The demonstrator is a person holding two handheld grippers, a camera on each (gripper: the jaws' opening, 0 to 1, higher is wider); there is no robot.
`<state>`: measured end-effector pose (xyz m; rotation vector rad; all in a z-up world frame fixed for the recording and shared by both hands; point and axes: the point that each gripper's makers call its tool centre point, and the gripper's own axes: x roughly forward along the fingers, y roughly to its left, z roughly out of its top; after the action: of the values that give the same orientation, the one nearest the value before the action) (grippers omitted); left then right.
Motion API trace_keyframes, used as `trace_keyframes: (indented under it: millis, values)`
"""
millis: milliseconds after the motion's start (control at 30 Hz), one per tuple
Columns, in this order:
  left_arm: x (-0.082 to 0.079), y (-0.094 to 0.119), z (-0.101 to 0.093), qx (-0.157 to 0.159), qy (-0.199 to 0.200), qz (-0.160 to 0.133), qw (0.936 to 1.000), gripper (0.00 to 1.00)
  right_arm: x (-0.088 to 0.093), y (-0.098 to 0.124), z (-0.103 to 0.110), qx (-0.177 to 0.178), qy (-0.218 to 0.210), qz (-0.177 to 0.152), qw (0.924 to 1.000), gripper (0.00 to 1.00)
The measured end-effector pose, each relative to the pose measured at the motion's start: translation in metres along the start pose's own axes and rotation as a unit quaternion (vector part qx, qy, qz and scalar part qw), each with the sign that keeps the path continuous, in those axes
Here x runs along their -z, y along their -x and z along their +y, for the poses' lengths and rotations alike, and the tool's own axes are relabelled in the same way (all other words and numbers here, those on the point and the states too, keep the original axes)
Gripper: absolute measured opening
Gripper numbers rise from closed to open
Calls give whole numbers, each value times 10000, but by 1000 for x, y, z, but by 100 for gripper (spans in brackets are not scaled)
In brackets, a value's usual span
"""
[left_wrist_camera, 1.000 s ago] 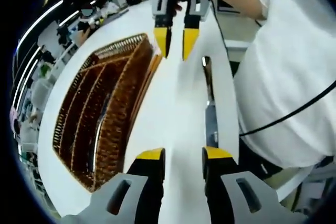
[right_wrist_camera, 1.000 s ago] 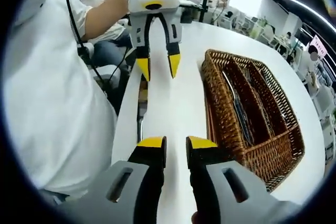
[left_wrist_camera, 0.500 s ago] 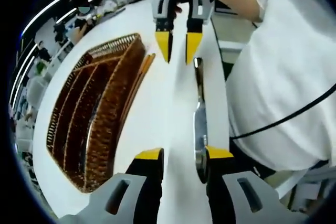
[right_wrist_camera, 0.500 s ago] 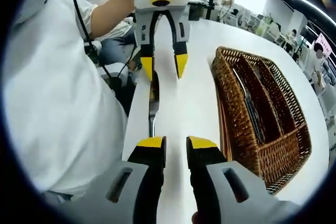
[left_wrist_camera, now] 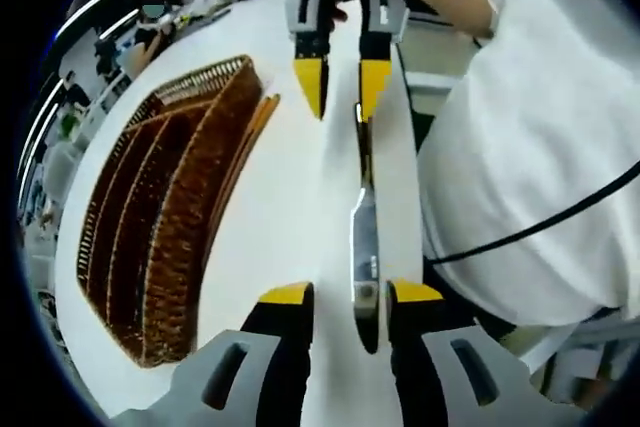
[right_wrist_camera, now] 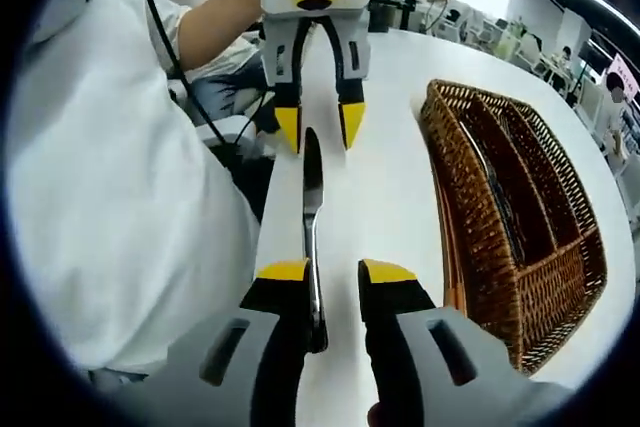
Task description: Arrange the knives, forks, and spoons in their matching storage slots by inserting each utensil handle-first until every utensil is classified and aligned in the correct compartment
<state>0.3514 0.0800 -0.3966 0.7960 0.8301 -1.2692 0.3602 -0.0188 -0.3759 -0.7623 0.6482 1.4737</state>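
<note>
Knife [left_wrist_camera: 364,237] flat on white surface [left_wrist_camera: 290,207], between both grippers, fingers spread, nothing grasped: left gripper [left_wrist_camera: 340,297], right gripper [right_wrist_camera: 325,277]. Basket [right_wrist_camera: 520,197] holds some cutlery; knife unsorted.

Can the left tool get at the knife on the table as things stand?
Probably yes. The knife lies flat on the table, one end between the open left tool jaws. Nothing lies over it. The right tool straddles its far end, also open.
</note>
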Motion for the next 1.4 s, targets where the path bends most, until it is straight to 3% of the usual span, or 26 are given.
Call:
trace_keyframes:
  millis: [567, 1400]
  values:
    - [1, -9, -8, 138, 50, 113, 9998, 24, 7, -12, 17, -304, 45, 195, 9993, 20]
    - [-4, -16, -9, 159, 97, 160, 9997, 17, 15, -17, 18, -324, 41, 374, 9988, 18]
